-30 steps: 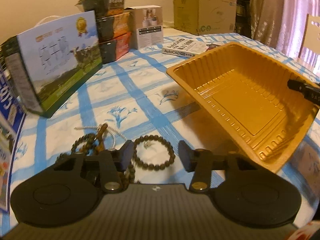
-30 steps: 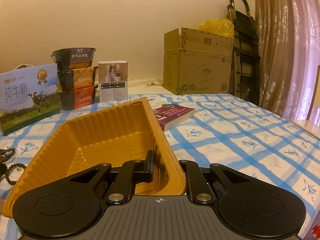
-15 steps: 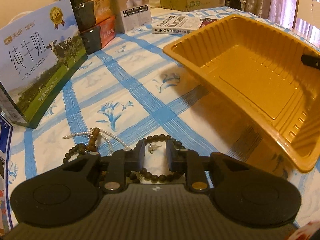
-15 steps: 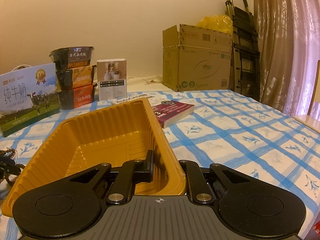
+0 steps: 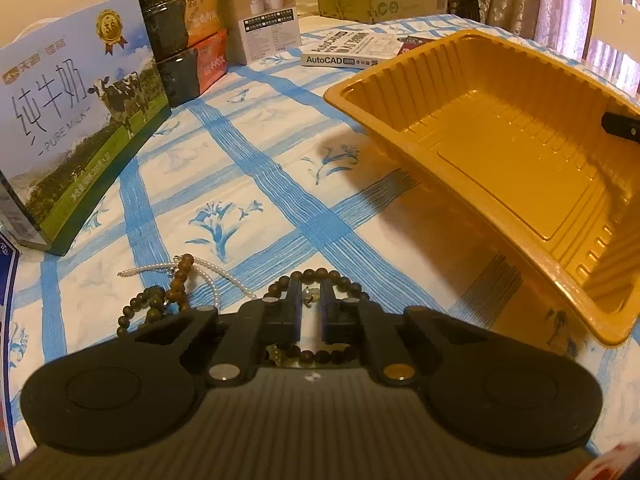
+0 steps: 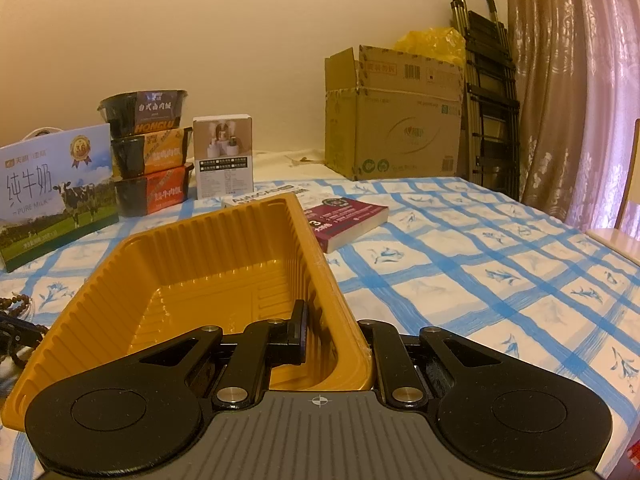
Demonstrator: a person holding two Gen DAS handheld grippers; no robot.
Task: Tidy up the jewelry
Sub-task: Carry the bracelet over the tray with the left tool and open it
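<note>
A dark bead bracelet (image 5: pixel 352 286) with a small silver charm lies on the blue-checked tablecloth. My left gripper (image 5: pixel 310 294) has its fingers closed on the bracelet's charm, low over the cloth. More dark beads (image 5: pixel 160 300) and a white pearl strand (image 5: pixel 208 268) lie to its left. An empty orange plastic tray (image 5: pixel 500 152) is tilted at the right. My right gripper (image 6: pixel 320 320) is shut on the tray's near right wall (image 6: pixel 320 280), one finger inside and one outside, holding it tilted.
A milk carton box (image 5: pixel 72 120), stacked food tubs (image 5: pixel 188 40) and a white box (image 5: pixel 268 20) stand at the back left. Books (image 6: pixel 344 216) lie behind the tray. A cardboard box (image 6: pixel 396 120) and a folded ladder (image 6: pixel 488 100) stand far back.
My left gripper moved down and forward over the bracelet, and its fingers closed from wide open onto the bracelet's middle. The right gripper keeps holding the tray, nearly still.
</note>
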